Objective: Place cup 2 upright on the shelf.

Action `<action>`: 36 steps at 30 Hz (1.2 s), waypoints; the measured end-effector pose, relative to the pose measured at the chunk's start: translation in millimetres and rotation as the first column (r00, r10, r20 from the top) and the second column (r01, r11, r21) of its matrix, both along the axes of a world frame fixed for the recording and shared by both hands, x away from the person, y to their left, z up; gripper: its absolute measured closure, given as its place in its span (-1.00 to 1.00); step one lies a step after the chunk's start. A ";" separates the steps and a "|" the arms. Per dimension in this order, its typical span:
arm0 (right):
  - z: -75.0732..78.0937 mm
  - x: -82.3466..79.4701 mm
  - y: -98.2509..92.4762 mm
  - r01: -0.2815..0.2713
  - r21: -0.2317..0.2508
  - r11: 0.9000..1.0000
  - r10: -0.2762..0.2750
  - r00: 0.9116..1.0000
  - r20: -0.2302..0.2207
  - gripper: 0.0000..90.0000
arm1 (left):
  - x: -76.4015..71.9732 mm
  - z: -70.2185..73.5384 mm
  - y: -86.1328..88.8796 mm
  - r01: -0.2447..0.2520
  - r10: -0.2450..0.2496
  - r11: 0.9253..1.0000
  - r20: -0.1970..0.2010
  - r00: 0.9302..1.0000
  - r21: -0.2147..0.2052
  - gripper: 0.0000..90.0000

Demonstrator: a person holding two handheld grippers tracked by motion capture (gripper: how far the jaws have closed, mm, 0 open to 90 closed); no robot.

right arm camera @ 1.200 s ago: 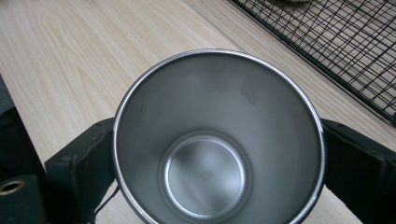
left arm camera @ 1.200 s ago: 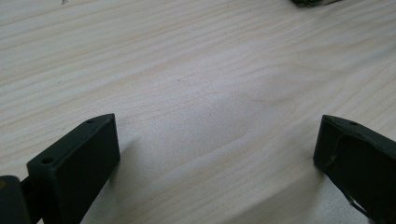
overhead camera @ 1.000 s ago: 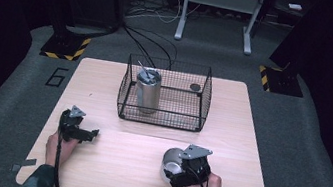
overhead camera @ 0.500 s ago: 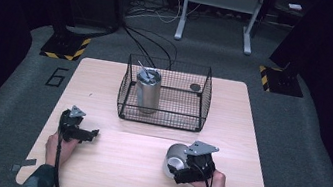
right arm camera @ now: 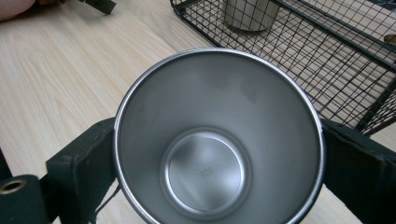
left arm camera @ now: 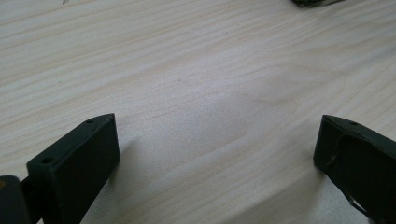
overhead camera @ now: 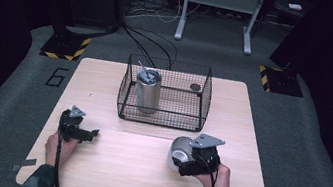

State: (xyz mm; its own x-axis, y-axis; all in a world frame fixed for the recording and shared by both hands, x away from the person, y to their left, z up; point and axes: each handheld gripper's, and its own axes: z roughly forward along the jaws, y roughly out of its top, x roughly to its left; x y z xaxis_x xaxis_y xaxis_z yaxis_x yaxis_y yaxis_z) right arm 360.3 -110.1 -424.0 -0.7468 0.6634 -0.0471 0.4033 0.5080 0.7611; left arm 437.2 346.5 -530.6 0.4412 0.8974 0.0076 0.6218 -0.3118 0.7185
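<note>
A shiny steel cup (overhead camera: pixel 179 149) is held near the table's front right, my right gripper (overhead camera: pixel 183 160) shut on its sides. In the right gripper view the cup (right arm camera: pixel 217 140) faces the camera with its mouth open and nothing inside, a black jaw pressed to each side of it. My left gripper (overhead camera: pixel 90 135) rests on the table (overhead camera: pixel 116 171) at the front left. Its jaws stand wide apart over bare wood in the left gripper view (left arm camera: pixel 217 149), open and holding nothing.
A black wire basket (overhead camera: pixel 160 122) stands at the middle back of the table. Inside it are a tall steel tumbler (overhead camera: pixel 147 92) with a lid and straw and a small dark round thing (overhead camera: pixel 195 87). The basket (right arm camera: pixel 327 60) lies just beyond the cup.
My right gripper has carried the cup a little forward toward the basket. The left gripper has stayed where it was.
</note>
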 end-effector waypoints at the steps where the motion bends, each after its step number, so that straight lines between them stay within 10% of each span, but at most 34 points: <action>1: 0.7 0.2 0.0 0.008 0.004 1.000 -0.008 1.000 -0.003 -0.88 | 0.0 0.0 0.0 0.000 0.000 1.000 0.000 1.000 0.000 -0.99; 36: 46.6 23.7 -10.6 0.019 -0.002 1.000 -0.019 0.999 0.050 -0.87 | -0.2 -0.1 -0.4 -0.002 0.002 1.000 -0.002 1.000 -0.006 -0.99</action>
